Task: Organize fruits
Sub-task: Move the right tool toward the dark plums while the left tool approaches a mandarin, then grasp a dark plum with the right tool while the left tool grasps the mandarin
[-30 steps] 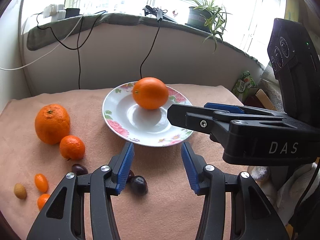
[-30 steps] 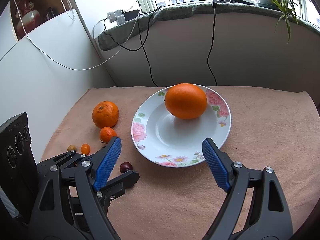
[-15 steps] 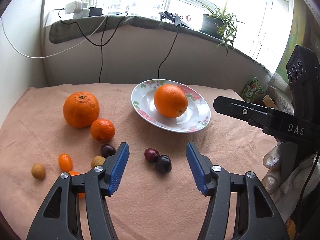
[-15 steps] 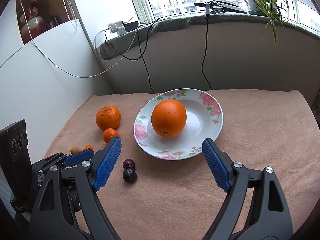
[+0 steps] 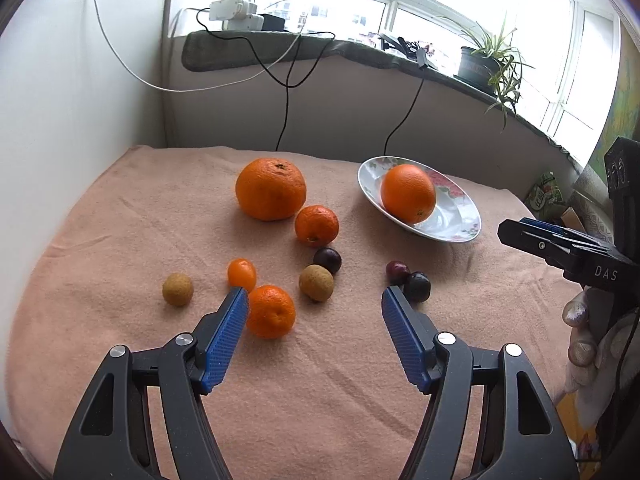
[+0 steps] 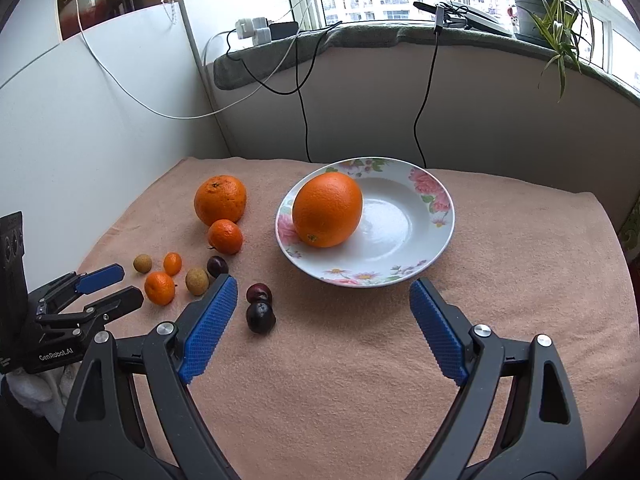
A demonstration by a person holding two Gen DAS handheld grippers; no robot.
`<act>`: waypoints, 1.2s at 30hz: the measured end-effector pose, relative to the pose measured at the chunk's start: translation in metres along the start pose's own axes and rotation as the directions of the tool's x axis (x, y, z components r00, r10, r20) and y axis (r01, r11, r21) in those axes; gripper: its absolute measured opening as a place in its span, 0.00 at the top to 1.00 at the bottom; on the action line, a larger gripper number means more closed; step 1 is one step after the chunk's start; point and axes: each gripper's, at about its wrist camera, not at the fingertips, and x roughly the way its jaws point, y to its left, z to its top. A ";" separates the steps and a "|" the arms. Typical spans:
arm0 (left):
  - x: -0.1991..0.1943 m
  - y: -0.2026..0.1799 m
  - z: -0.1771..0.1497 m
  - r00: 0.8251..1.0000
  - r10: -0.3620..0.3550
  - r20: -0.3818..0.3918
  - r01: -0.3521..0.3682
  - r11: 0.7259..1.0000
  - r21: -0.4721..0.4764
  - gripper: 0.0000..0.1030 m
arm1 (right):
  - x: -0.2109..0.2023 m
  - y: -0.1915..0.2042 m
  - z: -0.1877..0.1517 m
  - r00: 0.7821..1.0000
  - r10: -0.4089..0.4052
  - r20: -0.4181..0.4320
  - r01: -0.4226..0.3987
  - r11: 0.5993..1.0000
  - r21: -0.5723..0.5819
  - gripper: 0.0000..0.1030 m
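Fruits lie scattered on a peach-coloured cloth [image 6: 360, 380]. A white floral plate [image 6: 424, 216] holds a single large orange [image 6: 327, 209], resting against its left side; the rest of the plate is bare. Left of the plate on the cloth sit a big mandarin [image 6: 220, 199], a smaller mandarin [image 6: 225, 236], a third small mandarin [image 6: 159, 288], a kumquat [image 6: 172, 263], two tan longans [image 6: 197, 280] and three dark cherries [image 6: 260, 317]. The left gripper [image 5: 314, 302] has just been opening, its jaws apart and empty above the small fruits. The right gripper [image 6: 322, 292] has just been widening too, jaws spread and empty before the plate.
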 end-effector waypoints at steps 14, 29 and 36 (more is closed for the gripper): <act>0.015 0.037 -0.020 0.999 -0.004 -0.053 -0.001 0.995 -0.102 0.39 | 0.030 0.026 -0.018 0.996 0.026 -0.082 -0.030 0.998 -0.046 0.21; 0.032 0.041 -0.022 0.995 -0.038 -0.089 0.026 0.991 -0.128 0.51 | 0.062 0.048 -0.024 0.983 0.068 -0.169 -0.084 0.992 -0.090 0.51; 0.037 0.042 -0.019 0.994 -0.047 -0.099 0.034 0.992 -0.122 0.64 | 0.068 0.051 -0.027 0.980 0.074 -0.187 -0.092 0.992 -0.089 0.54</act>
